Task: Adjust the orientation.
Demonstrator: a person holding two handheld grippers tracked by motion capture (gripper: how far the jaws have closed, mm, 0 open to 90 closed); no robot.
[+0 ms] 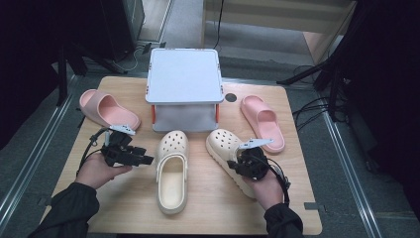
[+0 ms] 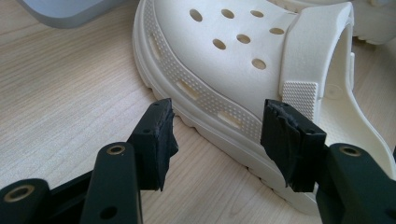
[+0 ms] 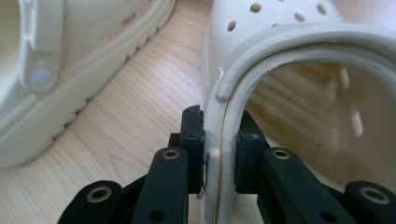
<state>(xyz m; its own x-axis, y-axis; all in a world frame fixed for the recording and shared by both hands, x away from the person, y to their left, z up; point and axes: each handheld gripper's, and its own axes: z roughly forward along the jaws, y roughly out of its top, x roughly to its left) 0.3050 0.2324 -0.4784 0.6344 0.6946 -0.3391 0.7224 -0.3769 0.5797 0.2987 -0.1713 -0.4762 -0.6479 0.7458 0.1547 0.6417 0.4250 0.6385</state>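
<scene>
The right hand-held gripper (image 3: 219,154) is clenched on the side wall of the right cream clog (image 3: 299,70), one black pad outside the wall and the other inside the opening, with the rim pinched between them. In the high view this hand-held gripper (image 1: 246,161) sits at the middle of that clog (image 1: 224,145), which lies tilted on the surface (image 1: 208,208), toe toward the grey shelf (image 1: 184,75). The grip looks thin: only the wall is caught, so I judge a lift should be slow and level, or the soft foam may bend and slip out. Seating the pads a little deeper on the rim before raising would help.

The left hand-held gripper (image 2: 217,140) is released, its jaws standing wide on either side of the left cream clog's (image 2: 243,60) sole edge without pressing on it. In the high view it (image 1: 143,157) hovers just beside that clog (image 1: 172,173). It should probably go in further, so one pad passes inside the opening, before closing.

Two pink slides (image 1: 106,110) (image 1: 265,121) lie well apart at either side of the shelf, and the carrying path should stay clear of them.
</scene>
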